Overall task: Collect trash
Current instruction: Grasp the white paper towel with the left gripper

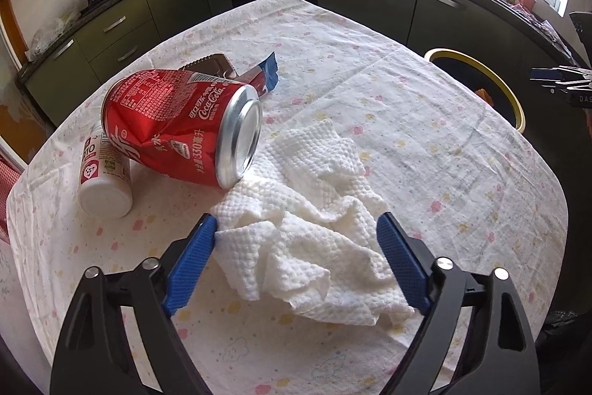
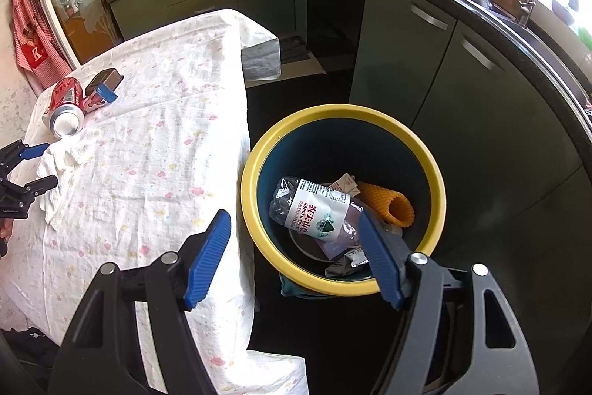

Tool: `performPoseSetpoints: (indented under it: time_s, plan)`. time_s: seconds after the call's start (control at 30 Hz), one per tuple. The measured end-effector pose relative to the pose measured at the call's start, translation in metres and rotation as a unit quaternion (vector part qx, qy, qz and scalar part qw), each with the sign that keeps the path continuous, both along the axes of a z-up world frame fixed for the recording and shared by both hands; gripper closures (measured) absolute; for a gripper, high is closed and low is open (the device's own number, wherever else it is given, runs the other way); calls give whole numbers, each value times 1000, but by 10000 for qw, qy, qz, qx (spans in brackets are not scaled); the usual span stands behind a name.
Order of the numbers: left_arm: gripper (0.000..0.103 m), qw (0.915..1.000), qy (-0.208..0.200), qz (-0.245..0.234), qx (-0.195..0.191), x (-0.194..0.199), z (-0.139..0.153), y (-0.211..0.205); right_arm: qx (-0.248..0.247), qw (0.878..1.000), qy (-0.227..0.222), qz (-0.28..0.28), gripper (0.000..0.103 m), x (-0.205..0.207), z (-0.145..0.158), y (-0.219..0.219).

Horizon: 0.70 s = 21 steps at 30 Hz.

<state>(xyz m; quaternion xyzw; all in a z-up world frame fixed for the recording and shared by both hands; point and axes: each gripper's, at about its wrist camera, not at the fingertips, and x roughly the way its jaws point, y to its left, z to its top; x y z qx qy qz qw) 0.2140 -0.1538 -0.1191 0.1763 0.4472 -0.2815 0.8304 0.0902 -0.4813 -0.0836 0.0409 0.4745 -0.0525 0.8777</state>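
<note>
A crumpled white paper towel point(image 1: 307, 210) lies on the flowered tablecloth point(image 1: 425, 154). My left gripper point(image 1: 296, 221) stands open around it, the blue pads at the towel's two edges without squeezing it. Behind the towel lie a dented red cola can point(image 1: 177, 121), a small white bottle point(image 1: 105, 180) and a brown-and-blue wrapper point(image 1: 222, 67). My right gripper point(image 2: 294, 216) hangs open and empty over the near rim of the yellow-rimmed bin point(image 2: 255, 154). The right wrist view also shows the left gripper point(image 2: 48, 163), the towel point(image 2: 70, 150) and the can point(image 2: 64, 106).
The bin stands on the floor at the table's right edge and holds a plastic water bottle point(image 2: 314, 206), an orange mesh sleeve point(image 2: 388, 206) and wrappers. Green kitchen cabinets point(image 2: 407, 36) run close behind the bin. The right gripper point(image 1: 555, 80) shows at the left wrist view's right edge.
</note>
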Motion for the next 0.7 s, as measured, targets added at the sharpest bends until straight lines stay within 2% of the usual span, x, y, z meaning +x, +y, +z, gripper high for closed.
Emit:
performPoseSetpoints:
  time_s: [0.03,0.17,0.23,0.33,0.43,0.7]
  plan:
    - [33,10000,31,33,7,1,-1,1,8,10000,-3,1,36,0,0,0]
    - [47,9999,131,95,-14,2,-5,4,33,10000,-10,28,36,0,-1,1]
    - [63,9999,68,110,12,-1,-4,4,43,10000,-11,36,36,1,-1,2]
    - [80,9999,34,94,-3,-7,-1,5,56,10000,-35,45,36,0,0,2]
    - [88,9999,37,122,-56,-13,2,7,60,9999,-68,71,36,-2,2,4]
    - [90,9997,-174,47,-149,-39,24,5,69,9997,-202,101,36,-10,10,5]
